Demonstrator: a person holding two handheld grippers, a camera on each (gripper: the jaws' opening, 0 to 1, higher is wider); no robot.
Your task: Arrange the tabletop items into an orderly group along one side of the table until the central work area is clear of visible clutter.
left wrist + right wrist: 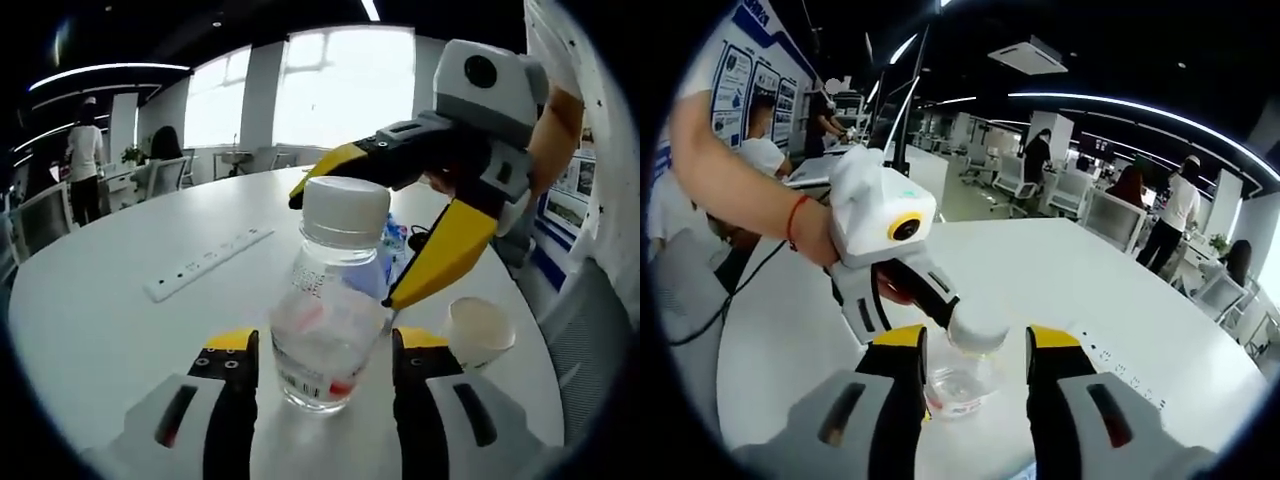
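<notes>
Both hand-held grippers (pixel 325 350) (pixel 973 345) wide open around clear bottle (pixel 330 300), jaws not touching.

The left grey, yellow-tipped tongs (pixel 325 350) sit low with jaws spread wide; the right grey, yellow-tipped tongs (pixel 975 345) (a wrist with a red band opposite) likewise gape apart.

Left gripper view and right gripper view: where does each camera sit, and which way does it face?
Left gripper view: rides the left gripper, facing the clear plastic bottle with a white cap on the round white table; the right gripper enters from the right.
Right gripper view: rides the right gripper, looking from the opposite side; a hand shows.
Shared: bottle, table.
</notes>
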